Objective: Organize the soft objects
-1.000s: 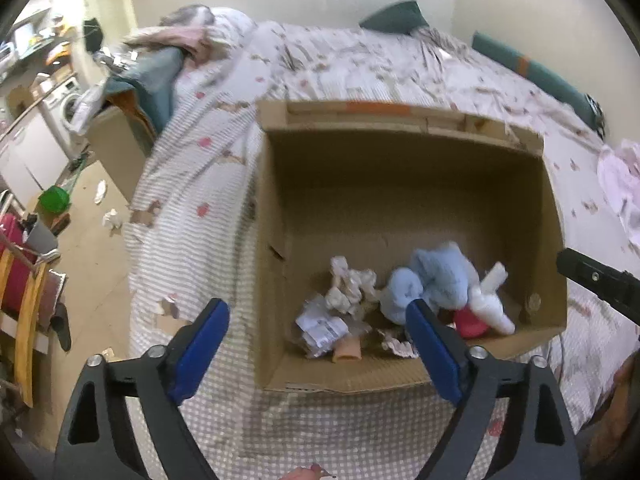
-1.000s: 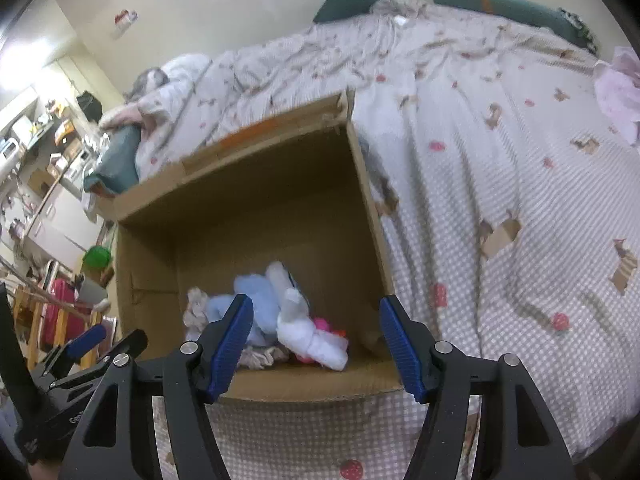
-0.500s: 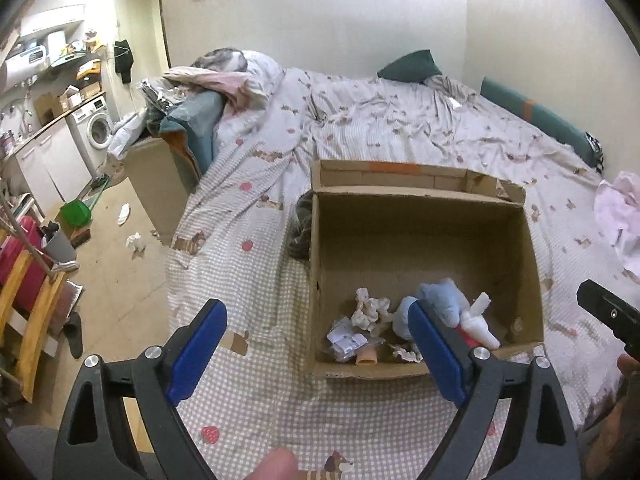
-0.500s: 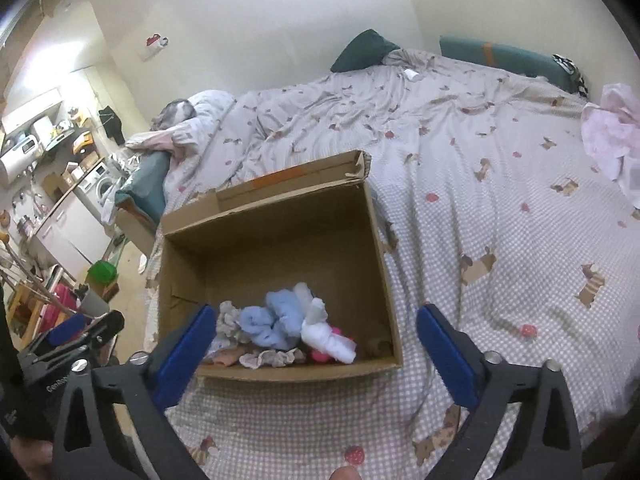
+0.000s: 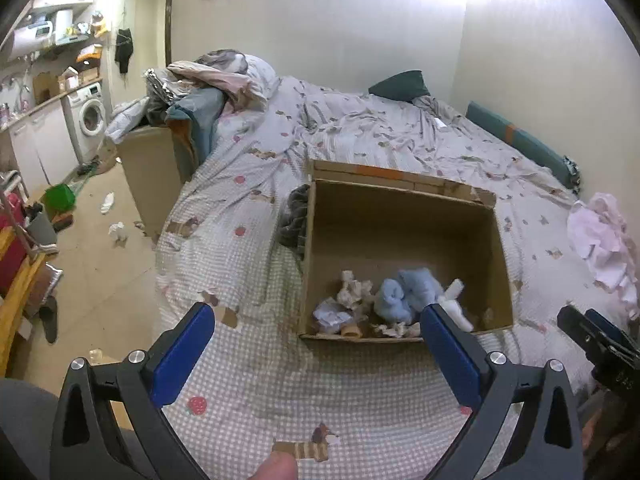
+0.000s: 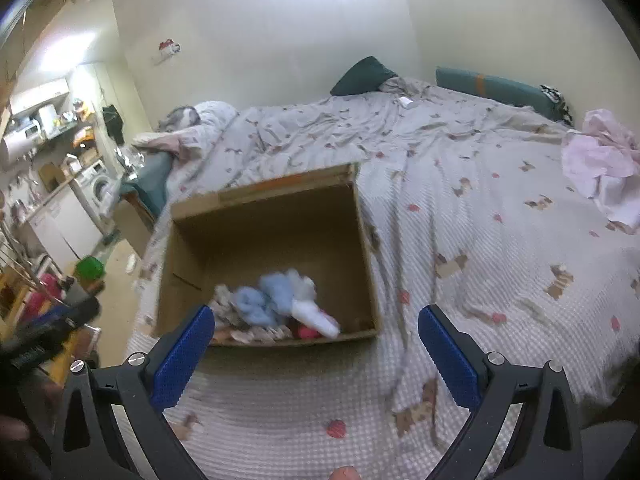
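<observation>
A rumpled bed under a checked, dog-print quilt (image 5: pixel 320 392) carries an open brown cardboard box (image 5: pixel 400 224). Pale blue, white and pink soft toys (image 5: pixel 404 294) fill its six-o'clock side. The left gripper (image 5: pixel 316 348) is opening, empty; the right gripper (image 6: pixel 316 344) gapes empty.

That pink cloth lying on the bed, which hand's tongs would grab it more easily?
Right, probably. The pink cloth lies right of the cardboard box, on the side where the right tongs hover, open and empty.
</observation>
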`<state>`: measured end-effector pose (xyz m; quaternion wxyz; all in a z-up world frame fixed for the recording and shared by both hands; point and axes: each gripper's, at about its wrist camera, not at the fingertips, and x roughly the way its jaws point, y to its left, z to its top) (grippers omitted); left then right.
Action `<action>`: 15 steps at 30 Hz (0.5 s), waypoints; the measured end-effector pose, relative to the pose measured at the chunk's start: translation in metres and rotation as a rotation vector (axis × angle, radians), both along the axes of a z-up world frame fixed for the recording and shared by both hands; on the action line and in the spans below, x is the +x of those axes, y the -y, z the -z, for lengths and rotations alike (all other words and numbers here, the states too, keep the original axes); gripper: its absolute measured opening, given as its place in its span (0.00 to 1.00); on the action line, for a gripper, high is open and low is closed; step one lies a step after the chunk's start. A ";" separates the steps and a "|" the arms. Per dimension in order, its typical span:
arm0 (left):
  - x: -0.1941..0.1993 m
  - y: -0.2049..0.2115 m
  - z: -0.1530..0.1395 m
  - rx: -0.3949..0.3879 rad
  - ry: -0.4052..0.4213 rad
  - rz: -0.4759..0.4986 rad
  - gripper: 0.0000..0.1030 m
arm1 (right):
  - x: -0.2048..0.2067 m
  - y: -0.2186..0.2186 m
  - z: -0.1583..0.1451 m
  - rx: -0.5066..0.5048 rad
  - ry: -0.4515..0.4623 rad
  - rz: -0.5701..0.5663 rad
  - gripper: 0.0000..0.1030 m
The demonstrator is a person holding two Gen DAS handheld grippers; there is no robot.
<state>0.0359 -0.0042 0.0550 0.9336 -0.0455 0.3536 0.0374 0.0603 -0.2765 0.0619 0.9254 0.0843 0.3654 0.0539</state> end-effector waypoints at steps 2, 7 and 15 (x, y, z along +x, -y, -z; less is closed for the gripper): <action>-0.002 0.003 0.001 0.032 0.009 0.003 0.99 | 0.003 0.000 0.003 0.012 -0.020 0.003 1.00; 0.003 0.009 0.008 0.024 -0.005 0.034 0.99 | 0.003 0.002 0.002 0.008 0.026 0.015 1.00; 0.012 0.014 0.021 0.021 -0.050 0.048 0.99 | 0.009 -0.002 0.009 -0.033 0.007 0.032 1.00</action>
